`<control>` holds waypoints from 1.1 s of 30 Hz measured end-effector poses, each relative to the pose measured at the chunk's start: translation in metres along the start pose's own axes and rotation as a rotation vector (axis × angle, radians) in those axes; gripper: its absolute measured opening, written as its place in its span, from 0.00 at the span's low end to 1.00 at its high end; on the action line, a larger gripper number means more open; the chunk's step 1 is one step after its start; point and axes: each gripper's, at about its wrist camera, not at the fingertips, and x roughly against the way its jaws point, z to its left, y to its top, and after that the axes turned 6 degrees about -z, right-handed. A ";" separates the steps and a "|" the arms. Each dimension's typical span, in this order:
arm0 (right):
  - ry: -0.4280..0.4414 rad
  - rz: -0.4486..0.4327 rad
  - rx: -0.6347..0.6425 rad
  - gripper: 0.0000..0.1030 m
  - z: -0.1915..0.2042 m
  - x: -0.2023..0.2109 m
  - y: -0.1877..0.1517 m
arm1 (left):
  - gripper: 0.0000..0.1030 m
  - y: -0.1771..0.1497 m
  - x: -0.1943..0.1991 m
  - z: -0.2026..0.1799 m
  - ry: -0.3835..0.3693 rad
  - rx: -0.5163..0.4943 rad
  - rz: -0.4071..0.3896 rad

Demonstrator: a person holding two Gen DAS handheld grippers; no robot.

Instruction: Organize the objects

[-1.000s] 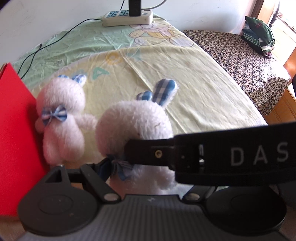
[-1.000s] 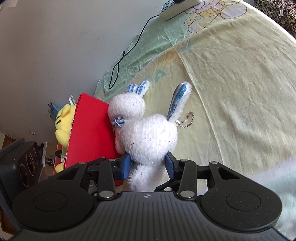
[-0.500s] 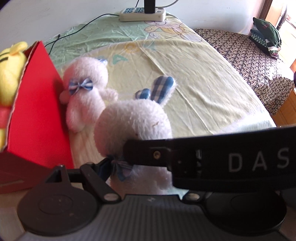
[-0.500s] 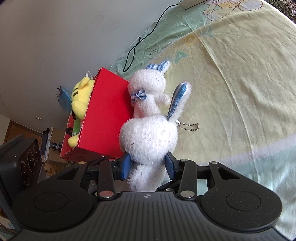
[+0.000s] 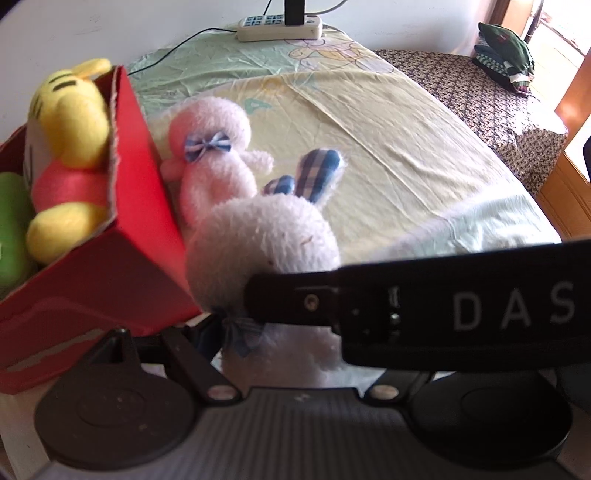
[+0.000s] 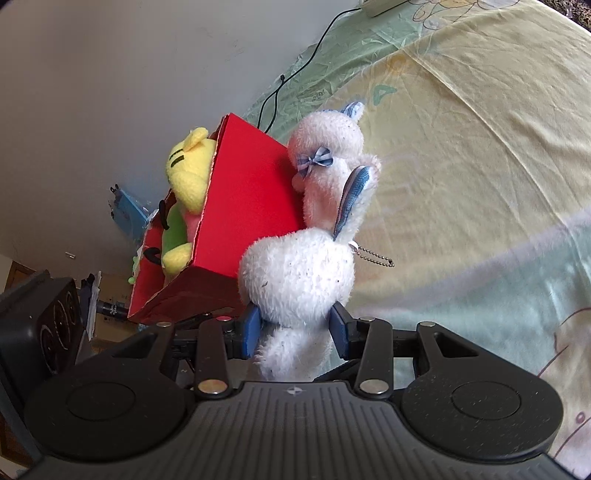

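Observation:
A white plush bunny (image 5: 258, 251) with blue checked ears is held above the bed, right beside the red box (image 5: 140, 240). My right gripper (image 6: 295, 328) is shut on the bunny (image 6: 295, 273) at its neck. Its black body (image 5: 406, 306) crosses the left wrist view. My left gripper (image 5: 273, 332) sits around the bunny's lower body by its bow, with the right finger hidden behind that bar. A second white bunny (image 5: 214, 158) (image 6: 328, 147) lies on the sheet against the box wall (image 6: 251, 199).
Inside the box are a yellow plush (image 5: 70, 122) (image 6: 188, 166) and a green toy (image 5: 11, 229). The yellow-green sheet (image 5: 388, 147) stretches away to a power strip (image 5: 279, 27) by the wall. Folded clothes (image 5: 502, 48) rest on a patterned seat (image 5: 480, 92) at right.
Both grippers have risen with the bunny still in their grip. The red box's open top and the yellow plush inside have come into view at the left.

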 end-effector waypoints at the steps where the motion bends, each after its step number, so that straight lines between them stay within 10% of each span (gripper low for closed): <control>1: -0.005 -0.008 -0.004 0.42 0.004 -0.001 -0.005 | 0.79 -0.004 0.002 0.003 -0.006 -0.007 0.002; 18: -0.048 -0.024 0.009 0.42 0.058 -0.019 -0.067 | 0.79 -0.056 0.041 0.055 -0.061 -0.065 0.014; 33: 0.054 0.134 0.101 0.42 0.088 -0.053 -0.080 | 0.79 -0.082 0.061 0.088 0.060 0.079 0.056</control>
